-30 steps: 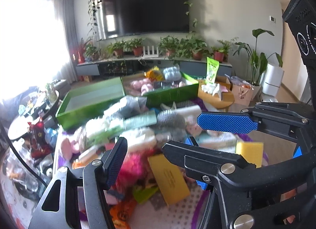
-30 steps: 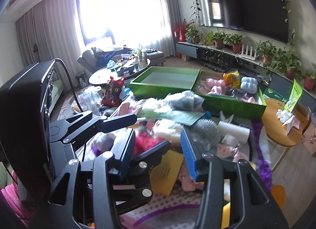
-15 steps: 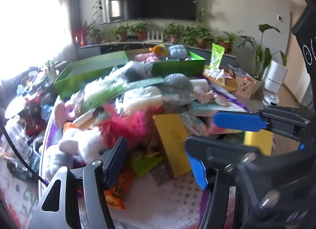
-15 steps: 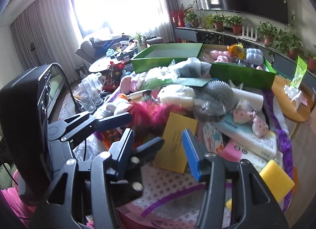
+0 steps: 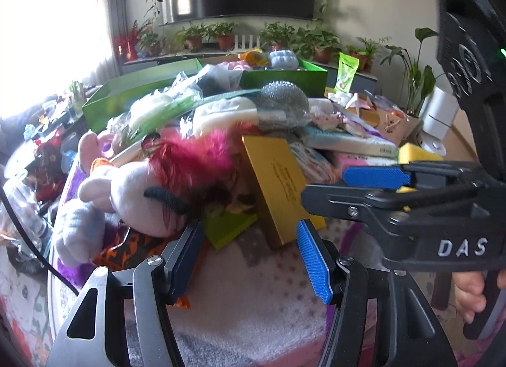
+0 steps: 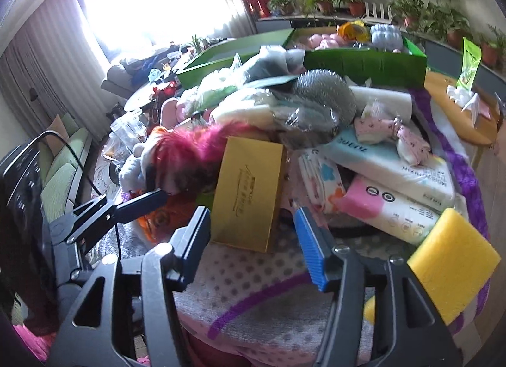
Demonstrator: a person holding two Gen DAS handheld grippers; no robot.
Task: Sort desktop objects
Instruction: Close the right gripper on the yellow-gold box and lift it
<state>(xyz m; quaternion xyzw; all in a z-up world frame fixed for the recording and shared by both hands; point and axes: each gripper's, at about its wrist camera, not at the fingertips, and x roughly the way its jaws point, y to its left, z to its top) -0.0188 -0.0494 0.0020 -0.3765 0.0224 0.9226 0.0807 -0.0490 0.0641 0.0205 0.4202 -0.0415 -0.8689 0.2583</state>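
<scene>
A flat yellow box point(image 6: 246, 193) leans on the front of a heap of toys and packs. Its near end shows between the fingers of my right gripper point(image 6: 253, 243), whose jaws are opening; the pads do not press on it. My left gripper point(image 5: 249, 256) stands open over the dotted cloth point(image 5: 253, 297) with nothing between its fingers. Just ahead of it lie a green card point(image 5: 227, 228) and a white plush toy with pink hair point(image 5: 136, 190). In the left wrist view the right gripper's blue pad point(image 5: 376, 177) reaches in from the right, beside the yellow box point(image 5: 278, 183).
A yellow sponge point(image 6: 452, 259) lies at the right front. Tissue packs point(image 6: 395, 171) and a steel scrubber point(image 6: 325, 95) are stacked behind the box. Two green boxes point(image 6: 363, 63) stand at the back. A person's fingers point(image 5: 471, 294) hold the right gripper's handle.
Both grippers have come down and closer to the heap, which now fills the views. The right gripper's fingers have spread wider. The left gripper's gap looks the same.
</scene>
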